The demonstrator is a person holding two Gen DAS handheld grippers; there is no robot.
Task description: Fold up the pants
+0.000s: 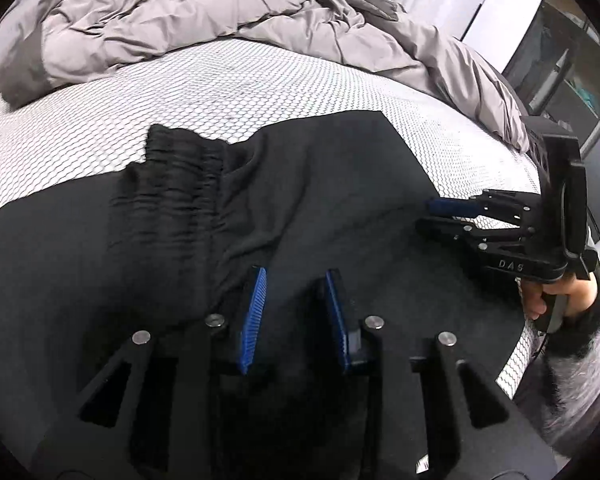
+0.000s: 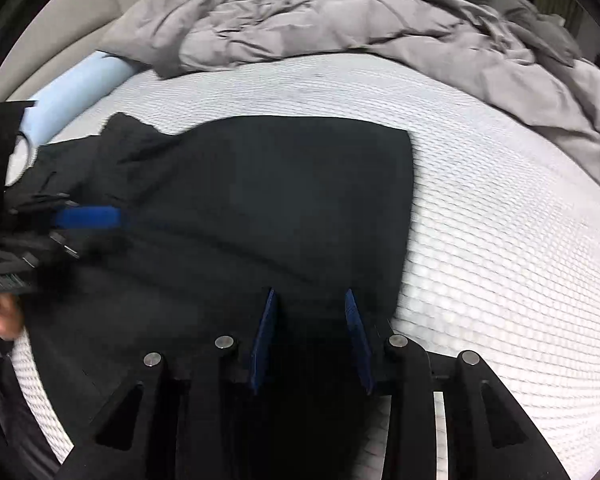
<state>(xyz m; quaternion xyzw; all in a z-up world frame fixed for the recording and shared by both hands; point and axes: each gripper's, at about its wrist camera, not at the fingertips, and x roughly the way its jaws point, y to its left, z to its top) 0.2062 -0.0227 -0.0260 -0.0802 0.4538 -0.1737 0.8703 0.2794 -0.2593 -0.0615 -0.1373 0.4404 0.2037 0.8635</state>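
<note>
Black pants (image 1: 300, 184) lie folded on the white mesh-patterned mattress (image 1: 180, 92), their gathered elastic waistband (image 1: 180, 168) at the left. My left gripper (image 1: 296, 276) is open just above the pants' near part, with nothing between its blue pads. My right gripper (image 1: 440, 216) shows at the right of the left wrist view, over the pants' right edge. In the right wrist view the pants (image 2: 268, 192) fill the middle, and my right gripper (image 2: 312, 296) is open and empty above their near right corner. My left gripper (image 2: 116, 224) shows at the left.
A crumpled grey duvet (image 1: 188, 12) lies along the far side of the mattress (image 2: 500, 240) and shows in the right wrist view (image 2: 340, 12) too. A light blue roll (image 2: 72, 92) lies at the far left. Shelving (image 1: 568, 64) stands beyond the bed's right side.
</note>
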